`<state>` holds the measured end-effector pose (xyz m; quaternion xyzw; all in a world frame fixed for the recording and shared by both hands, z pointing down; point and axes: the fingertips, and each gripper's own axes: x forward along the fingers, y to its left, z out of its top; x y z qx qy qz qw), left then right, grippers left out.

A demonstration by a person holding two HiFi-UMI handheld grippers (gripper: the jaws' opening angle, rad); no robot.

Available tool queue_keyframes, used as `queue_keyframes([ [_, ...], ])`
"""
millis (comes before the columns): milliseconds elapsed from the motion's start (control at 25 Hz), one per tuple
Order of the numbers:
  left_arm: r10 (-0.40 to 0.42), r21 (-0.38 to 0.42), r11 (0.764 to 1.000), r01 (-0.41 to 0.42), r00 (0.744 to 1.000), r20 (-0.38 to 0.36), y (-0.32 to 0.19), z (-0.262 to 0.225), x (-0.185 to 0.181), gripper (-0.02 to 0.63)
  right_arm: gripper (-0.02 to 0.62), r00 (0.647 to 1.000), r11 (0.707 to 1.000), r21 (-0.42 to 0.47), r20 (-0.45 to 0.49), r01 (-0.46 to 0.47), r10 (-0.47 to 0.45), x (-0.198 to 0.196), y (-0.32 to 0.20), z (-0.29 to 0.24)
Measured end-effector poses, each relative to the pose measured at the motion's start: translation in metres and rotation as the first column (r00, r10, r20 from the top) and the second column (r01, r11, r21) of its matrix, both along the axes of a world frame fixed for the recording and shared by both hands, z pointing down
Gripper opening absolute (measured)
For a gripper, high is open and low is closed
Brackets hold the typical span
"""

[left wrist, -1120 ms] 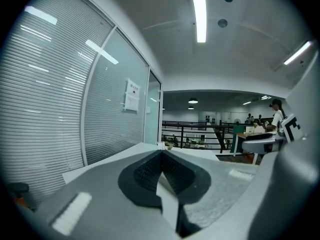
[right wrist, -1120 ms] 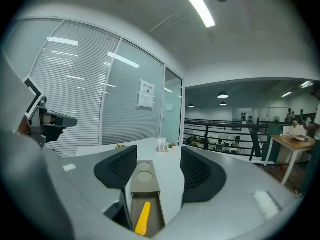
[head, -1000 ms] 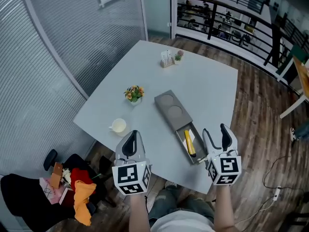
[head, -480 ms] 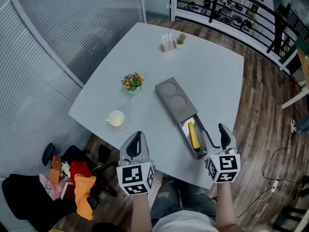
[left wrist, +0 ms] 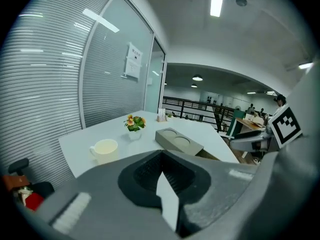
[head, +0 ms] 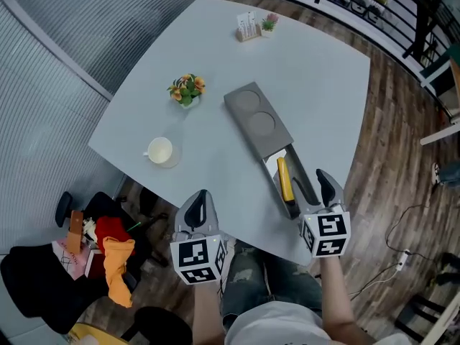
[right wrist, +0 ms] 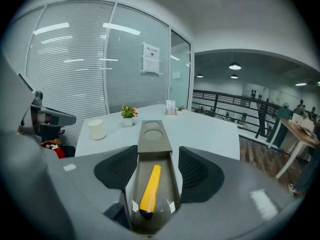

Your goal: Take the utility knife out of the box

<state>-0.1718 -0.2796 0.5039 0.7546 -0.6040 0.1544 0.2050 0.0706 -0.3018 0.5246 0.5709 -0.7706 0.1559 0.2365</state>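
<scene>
Two right gripper (head: 310, 182) jaws gape before slim yellow utility knife (head: 285, 180); left gripper (head: 199, 201) closed.

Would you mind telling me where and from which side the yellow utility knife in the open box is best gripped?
Probably mid-body, from above, with the right gripper. The utility knife lies flat, lengthwise in the narrow open end of the box, with room beside each long edge, so the open jaws could drop in and close across its width.
</scene>
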Motion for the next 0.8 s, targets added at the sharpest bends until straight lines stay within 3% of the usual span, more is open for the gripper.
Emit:
queue_keyframes([
  [800, -0.029, -0.140, 0.990, 0.031, 0.999, 0.021, 0.008, 0.055, 0.007, 0.001, 0.268, 0.997, 0.957, -0.283, -0.033, 0.064, -0.077, -0.009, 0.001, 0.095],
])
